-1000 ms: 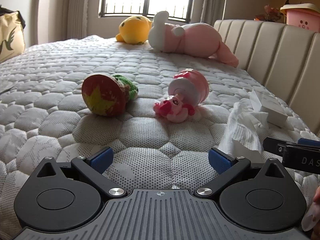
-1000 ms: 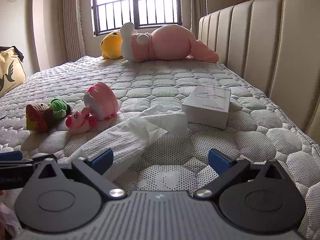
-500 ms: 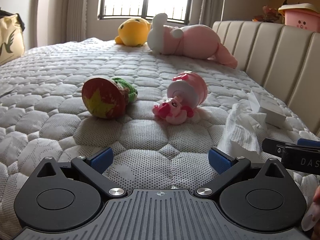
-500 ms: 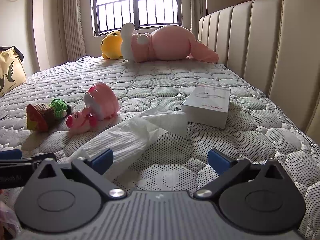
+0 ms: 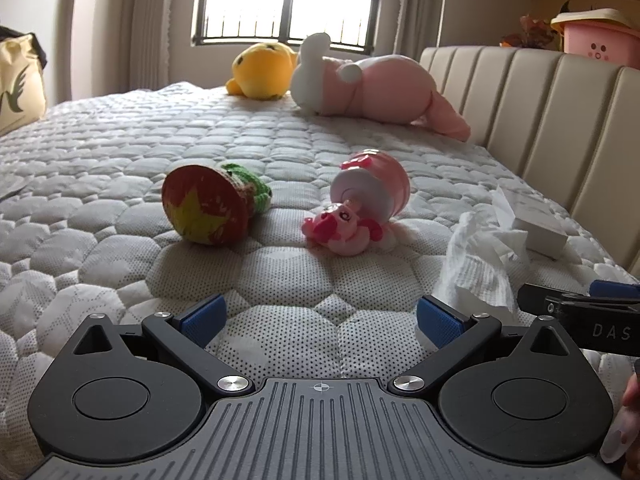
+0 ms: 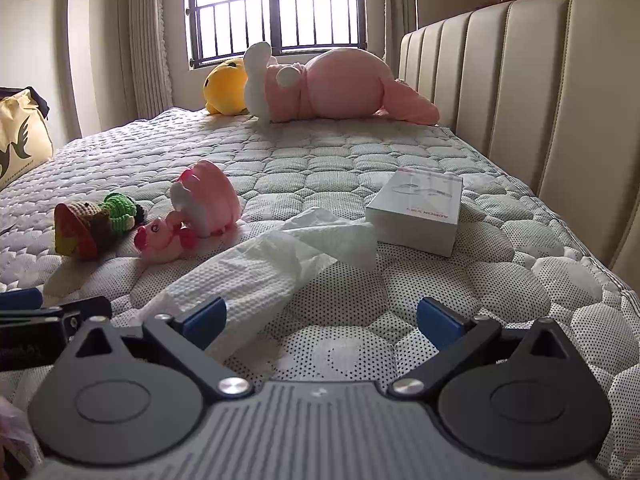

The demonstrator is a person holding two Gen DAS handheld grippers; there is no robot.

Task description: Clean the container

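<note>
A small pink container (image 5: 376, 186) lies on its side on the quilted mattress, with a pink pig figure (image 5: 344, 228) at its white mouth. The right wrist view shows the same container (image 6: 208, 200) and pig (image 6: 164, 236) at the left. A crumpled white tissue (image 6: 272, 272) lies just ahead of my right gripper (image 6: 320, 320), which is open and empty; its left fingertip is at the tissue's near edge. My left gripper (image 5: 320, 318) is open and empty too, a short way in front of the container. The tissue (image 5: 480, 264) is to its right.
A crocheted doll (image 5: 212, 208) lies to the left of the container. A white box (image 6: 416, 212) sits beyond the tissue near the padded headboard (image 6: 540, 120). A yellow plush (image 5: 260, 68) and a pink plush (image 5: 372, 84) lie at the far end. A bag (image 5: 16, 84) stands far left.
The left wrist view has tipped up slightly, so the toys sit a little lower in it. The right gripper has not visibly moved. Both stay open.
</note>
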